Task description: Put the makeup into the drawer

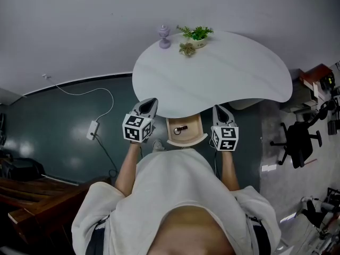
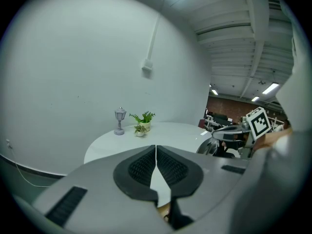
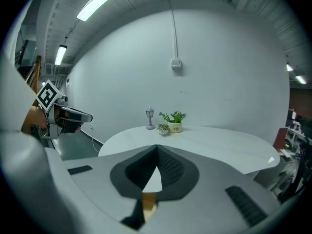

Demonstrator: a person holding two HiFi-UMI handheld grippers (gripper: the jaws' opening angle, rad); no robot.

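A light wooden drawer [image 1: 186, 138] stands pulled out under the near edge of the white table [image 1: 234, 78]. A small dark item [image 1: 182, 129] lies in it; I cannot tell what it is. My left gripper [image 1: 150, 102] hovers just left of the drawer, at the table's edge, jaws shut with nothing between them. My right gripper [image 1: 217, 109] hovers just right of the drawer, also shut and empty. In the left gripper view the pads [image 2: 146, 165] meet at the tip [image 2: 156, 148]. The right gripper view shows the same [image 3: 157, 148], with wood visible below the jaws.
At the table's far side stand a small grey lamp [image 1: 164, 36], a potted green plant [image 1: 197, 35] and a smaller plant [image 1: 187, 49]. A power strip and cable [image 1: 93, 129] lie on the dark floor at left. An office chair [image 1: 298, 140] stands at right.
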